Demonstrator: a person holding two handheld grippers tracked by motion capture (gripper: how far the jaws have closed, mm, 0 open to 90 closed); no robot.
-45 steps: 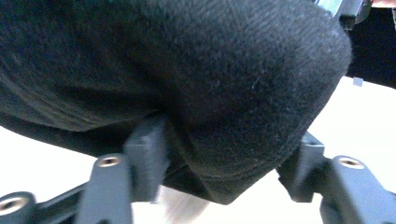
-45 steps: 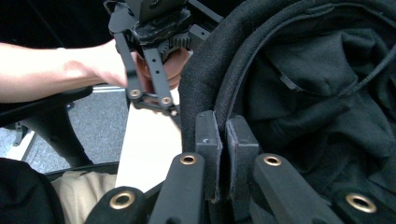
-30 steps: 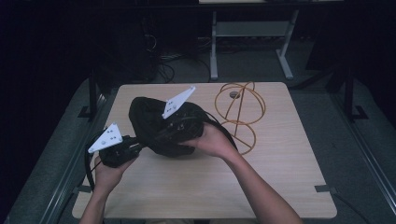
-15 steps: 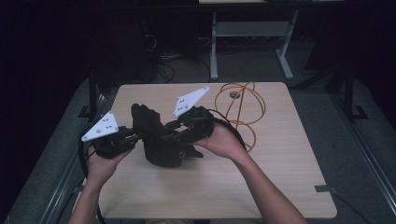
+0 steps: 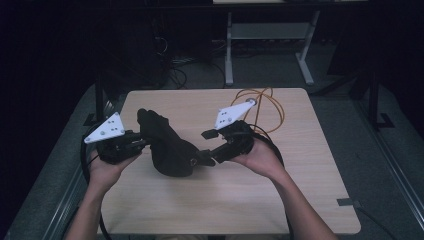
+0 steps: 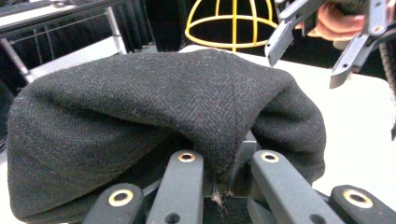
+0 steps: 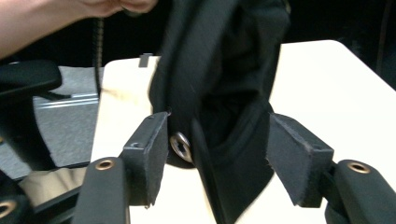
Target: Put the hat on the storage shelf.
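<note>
High view: a dark cap [image 5: 167, 147] hangs over the middle of the table [image 5: 310, 200], held up between the two grippers. The left gripper [image 5: 131, 145] has its jaws clamped tight on one edge of the cap; in the left gripper view a fold of the grey herringbone cloth [image 6: 154, 112] is pinched between the two black jaws, and the rest bulges out above them. The right gripper [image 5: 207, 150] sits at the cap's other end, and its jaws have just been opening. In the right gripper view the pads [image 7: 149, 154] stand apart on either side of the cap's dark edge [image 7: 224, 140], which lies between them without being pressed (a metal snap [image 7: 180, 145] shows just beside the left-hand pad). A yellow wire frame [image 5: 262, 102] stands on the far right part of the table, well apart from the cap; it also shows in the left gripper view [image 6: 233, 23], behind the cloth.
</note>
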